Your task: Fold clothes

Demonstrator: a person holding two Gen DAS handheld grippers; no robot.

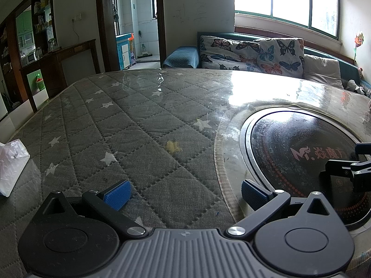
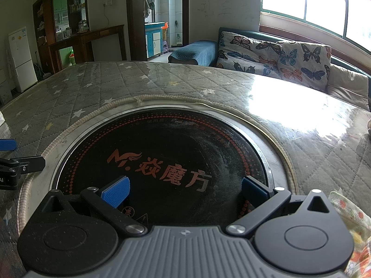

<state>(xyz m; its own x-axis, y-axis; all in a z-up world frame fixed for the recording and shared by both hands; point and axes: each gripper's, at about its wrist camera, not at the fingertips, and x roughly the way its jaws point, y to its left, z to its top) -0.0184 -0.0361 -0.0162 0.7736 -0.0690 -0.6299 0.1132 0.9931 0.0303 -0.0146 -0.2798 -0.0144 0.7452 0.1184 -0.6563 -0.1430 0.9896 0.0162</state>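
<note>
My left gripper (image 1: 184, 193) is open and empty, low over the grey star-quilted table cover (image 1: 120, 125). My right gripper (image 2: 184, 191) is open and empty, over the round black cooktop (image 2: 162, 162) set in the table. A pale garment with a small coloured print (image 2: 352, 222) lies at the table's near right edge, beside the right gripper and apart from its fingers. Only a corner of it shows. The right gripper also shows at the right edge of the left wrist view (image 1: 354, 162). The left gripper shows at the left edge of the right wrist view (image 2: 14, 157).
The cooktop (image 1: 301, 157) has a metal rim and a cord-edged cutout. A white plastic bag (image 1: 10, 164) lies at the table's left edge. A sofa with butterfly cushions (image 1: 252, 53) stands behind the table under the window. A dark wooden cabinet (image 1: 58, 64) and a white fridge (image 2: 20, 58) stand left.
</note>
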